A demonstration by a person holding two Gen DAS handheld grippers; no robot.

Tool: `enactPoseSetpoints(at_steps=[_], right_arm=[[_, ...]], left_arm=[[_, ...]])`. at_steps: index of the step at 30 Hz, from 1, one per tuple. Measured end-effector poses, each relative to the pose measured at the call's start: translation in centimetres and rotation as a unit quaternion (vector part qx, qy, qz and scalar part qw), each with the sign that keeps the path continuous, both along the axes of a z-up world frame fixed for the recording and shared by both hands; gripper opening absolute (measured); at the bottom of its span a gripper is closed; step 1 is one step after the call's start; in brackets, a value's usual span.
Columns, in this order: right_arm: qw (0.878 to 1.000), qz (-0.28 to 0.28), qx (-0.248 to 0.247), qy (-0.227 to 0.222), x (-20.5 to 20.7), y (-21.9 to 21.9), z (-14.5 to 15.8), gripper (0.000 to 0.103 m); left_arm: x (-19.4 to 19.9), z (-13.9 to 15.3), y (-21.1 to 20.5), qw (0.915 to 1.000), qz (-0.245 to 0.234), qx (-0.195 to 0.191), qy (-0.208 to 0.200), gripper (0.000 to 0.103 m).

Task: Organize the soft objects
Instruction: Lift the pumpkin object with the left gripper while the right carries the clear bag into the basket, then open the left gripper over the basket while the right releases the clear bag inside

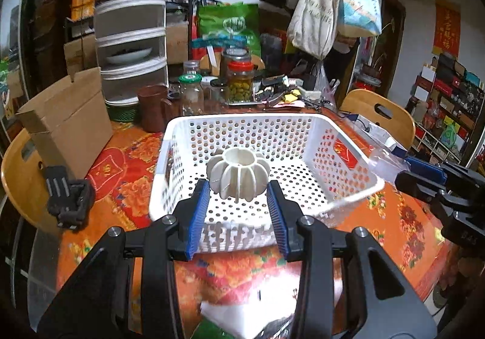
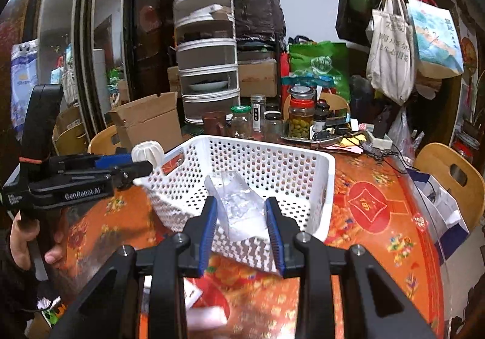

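A white perforated basket (image 1: pixel 348 157) stands on the orange floral table; it also shows in the right wrist view (image 2: pixel 303 169). My left gripper (image 1: pixel 238 190) is shut on a white ribbed pumpkin-shaped soft object (image 1: pixel 238 172) and holds it over the basket's near part. That object also shows in the right wrist view (image 2: pixel 148 152), at the basket's left rim. My right gripper (image 2: pixel 242 208) is shut on a clear crinkled plastic bag (image 2: pixel 239 205) above the basket's near edge. The bag shows at the basket's right corner in the left wrist view (image 1: pixel 382 161).
Cardboard boxes (image 1: pixel 69 120) stand at the table's left. Jars (image 1: pixel 239 81), a brown cup (image 1: pixel 153 108) and a tiered food cover (image 1: pixel 130 35) stand behind the basket. Wooden chairs (image 1: pixel 379 114) ring the table. White packets (image 2: pixel 206 317) lie on the table near me.
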State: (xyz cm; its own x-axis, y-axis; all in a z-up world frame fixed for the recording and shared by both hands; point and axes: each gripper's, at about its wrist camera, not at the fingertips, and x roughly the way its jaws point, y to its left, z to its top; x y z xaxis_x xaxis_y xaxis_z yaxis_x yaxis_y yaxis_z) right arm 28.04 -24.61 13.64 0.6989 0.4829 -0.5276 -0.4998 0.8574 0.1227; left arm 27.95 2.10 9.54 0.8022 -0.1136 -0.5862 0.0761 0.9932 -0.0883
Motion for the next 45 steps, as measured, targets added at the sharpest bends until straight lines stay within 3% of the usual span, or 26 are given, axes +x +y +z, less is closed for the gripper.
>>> enactPoseSetpoints(at_steps=[7, 13, 19, 26, 30, 32, 34, 36, 39, 42, 45], right_arm=[[0.997, -0.021, -0.04, 0.061, 7.6, 2.3, 0.0, 0.032], [0.983, -0.034, -0.088, 0.157, 13.5, 3.7, -4.2, 0.032], [0.968, -0.026, -0.118, 0.219, 15.7, 4.9, -7.8, 0.034], [0.958, -0.015, -0.164, 0.233, 16.0, 6.5, -9.0, 0.036], [0.958, -0.008, -0.166, 0.232, 16.0, 7.1, -9.2, 0.037], [0.96, -0.009, -0.161, 0.231, 16.0, 7.0, -9.1, 0.04], [0.963, -0.009, -0.152, 0.222, 15.9, 6.8, -8.7, 0.052], [0.968, -0.013, -0.138, 0.209, 15.5, 6.2, -7.8, 0.071], [0.975, -0.018, -0.112, 0.189, 14.9, 5.1, -6.4, 0.075], [0.979, -0.02, -0.102, 0.173, 14.2, 4.5, -5.2, 0.079], [0.982, -0.02, -0.094, 0.163, 13.5, 3.9, -4.3, 0.084]], left_arm=[[8.1, -1.0, -0.3, 0.9969, 0.007, -0.005, 0.078, 0.037], [13.2, -4.0, -0.4, 0.9878, 0.018, 0.002, 0.154, 0.037], [15.8, -6.4, -0.9, 0.9751, 0.021, 0.027, 0.219, 0.037], [16.6, -8.1, -0.8, 0.9694, 0.025, 0.024, 0.243, 0.037], [16.5, -8.4, -0.5, 0.9688, 0.026, 0.012, 0.246, 0.038], [16.3, -8.0, -0.4, 0.9708, 0.023, 0.006, 0.239, 0.046], [15.9, -7.4, -0.3, 0.974, 0.023, 0.006, 0.225, 0.06], [15.3, -6.3, -0.1, 0.9782, 0.026, 0.003, 0.206, 0.064], [14.4, -4.5, 0.6, 0.9821, 0.032, -0.012, 0.185, 0.07], [13.1, -2.2, 0.9, 0.9874, 0.036, -0.011, 0.153, 0.086], [12.2, -0.7, 0.8, 0.9897, 0.037, -0.003, 0.138, 0.089]])
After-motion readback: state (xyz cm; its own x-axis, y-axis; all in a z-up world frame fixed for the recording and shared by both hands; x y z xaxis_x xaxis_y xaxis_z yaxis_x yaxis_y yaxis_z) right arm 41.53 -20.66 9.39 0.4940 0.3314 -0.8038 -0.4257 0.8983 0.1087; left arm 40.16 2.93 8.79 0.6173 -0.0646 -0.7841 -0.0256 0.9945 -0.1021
